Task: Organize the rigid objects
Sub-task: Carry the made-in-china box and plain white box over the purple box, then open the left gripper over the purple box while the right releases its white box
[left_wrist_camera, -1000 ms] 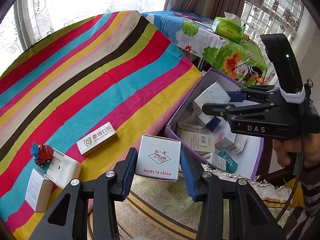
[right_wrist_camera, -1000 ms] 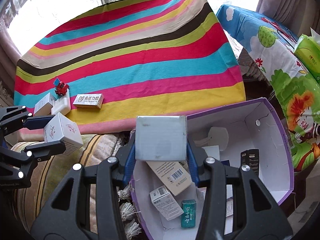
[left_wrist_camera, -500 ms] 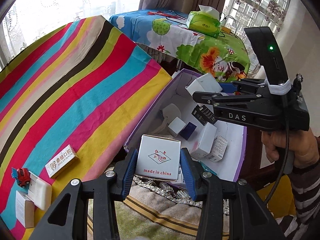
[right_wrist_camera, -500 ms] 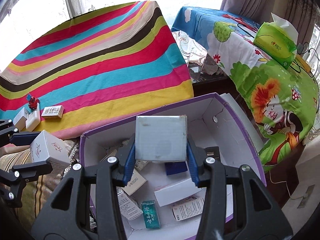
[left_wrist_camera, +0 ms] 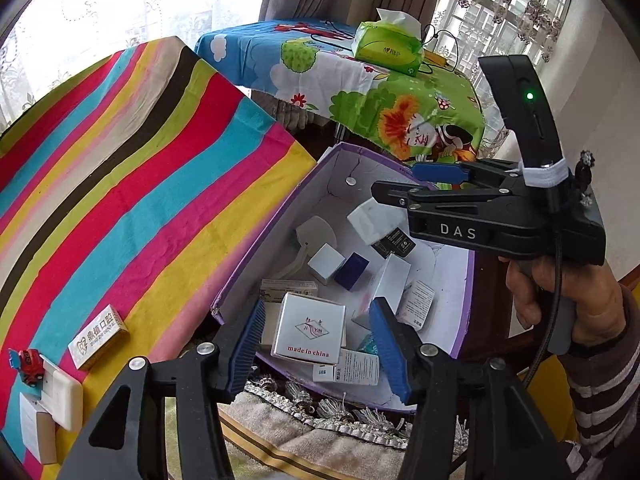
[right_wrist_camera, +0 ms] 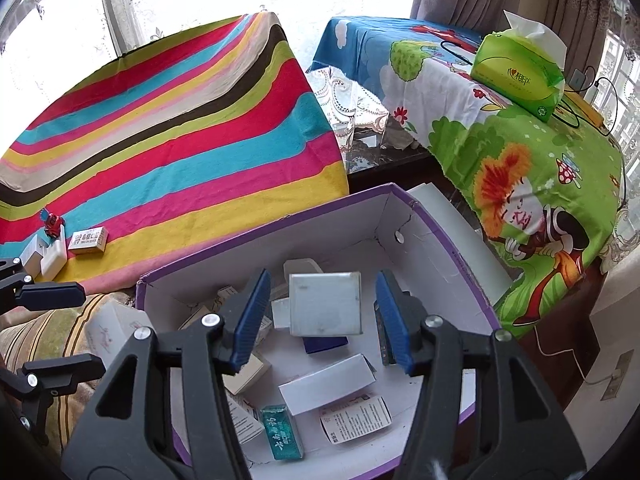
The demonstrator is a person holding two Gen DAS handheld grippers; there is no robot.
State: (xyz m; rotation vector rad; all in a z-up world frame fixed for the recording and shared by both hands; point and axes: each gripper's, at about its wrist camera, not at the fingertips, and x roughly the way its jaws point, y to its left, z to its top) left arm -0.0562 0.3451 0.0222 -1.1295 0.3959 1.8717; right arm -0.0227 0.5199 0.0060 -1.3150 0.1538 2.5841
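Observation:
My left gripper (left_wrist_camera: 318,350) hangs over the near end of the purple-rimmed cardboard box (left_wrist_camera: 272,240). Its jaws are opening. The white "made in china" box (left_wrist_camera: 308,330) sits between the blue pads with a gap on each side. My right gripper (right_wrist_camera: 322,316) is over the same cardboard box (right_wrist_camera: 256,236), and its jaws are opening too. A plain silver-white box (right_wrist_camera: 325,304) lies loose between its pads, clear of both. In the left wrist view the right gripper (left_wrist_camera: 400,188) points left above that box (left_wrist_camera: 370,220), which is tilted. Several small cartons lie inside the cardboard box.
On the striped cloth (left_wrist_camera: 140,184) at the left lie a red toy car (left_wrist_camera: 28,364), a dental carton (left_wrist_camera: 98,336) and white boxes (left_wrist_camera: 60,392). A green tissue pack (right_wrist_camera: 520,76) sits on the cartoon-print table. A person's hand (left_wrist_camera: 560,292) holds the right gripper. A fringed towel lies beneath.
Both grippers swung from the striped cloth's edge to above the purple box. Their jaws were tight on the two white boxes and have since spread, leaving gaps beside each box.

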